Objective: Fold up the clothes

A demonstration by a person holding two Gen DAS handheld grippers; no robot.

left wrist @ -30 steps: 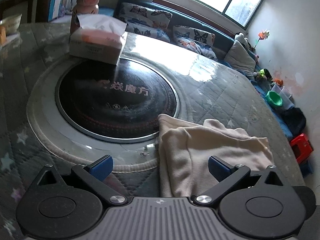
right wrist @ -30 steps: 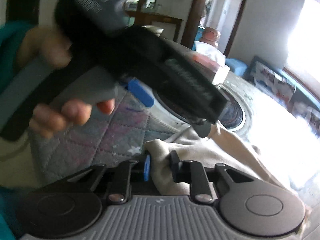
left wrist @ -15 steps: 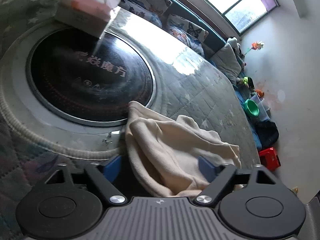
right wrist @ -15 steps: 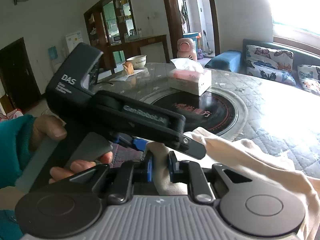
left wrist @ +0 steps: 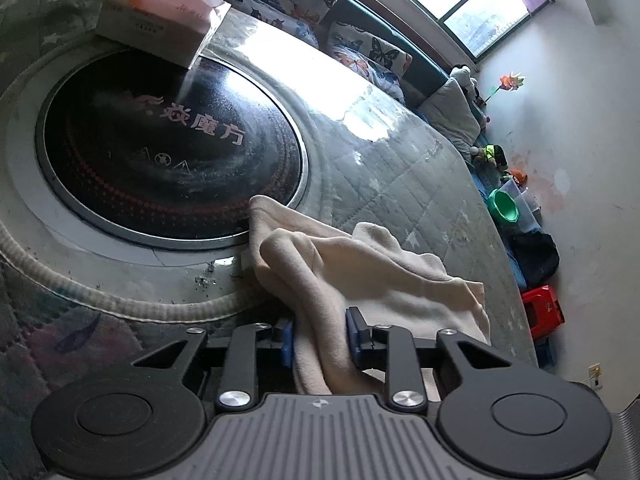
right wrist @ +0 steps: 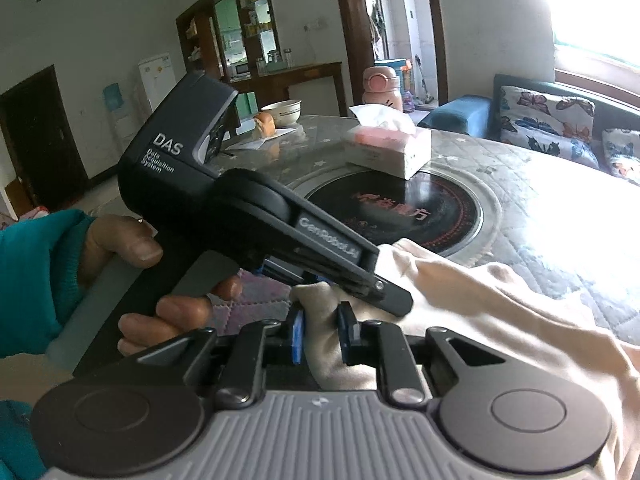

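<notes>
The left gripper (left wrist: 320, 342) has just been closing its jaws, and its blue pads (left wrist: 286, 342) now pinch a bunched fold of the cream garment (left wrist: 360, 272) at the edge nearest the camera. The right gripper (right wrist: 320, 334) likewise pinches a fold of the same cream garment (right wrist: 480, 300), its blue pads (right wrist: 297, 336) pressed against the cloth on either side.

Taking the black round hotplate (left wrist: 168, 156) set into the table as the landmark: the garment lies crumpled on the quilted table cover (left wrist: 400, 184) on the near side of the hotplate, one corner reaching up to touch its metal rim. From both grippers the cloth spreads away toward the hotplate and off to the right of it.

In the right wrist view, the left gripper (right wrist: 394, 300) comes in from the left just ahead of the right one, held by a hand (right wrist: 160, 280) in a teal sleeve (right wrist: 36, 280), with its tip at the garment's near edge, close beside the right gripper's pads.

On the far rim of the hotplate sits a tissue box (left wrist: 160, 20), partly overlapping the black glass. Farther behind the hotplate stand a pink bottle (right wrist: 382, 88), a bowl (right wrist: 286, 111) and a bread loaf (right wrist: 265, 123). To the right of the hotplate, past the table, butterfly-print cushions (left wrist: 360, 52) line a sofa under the window.
</notes>
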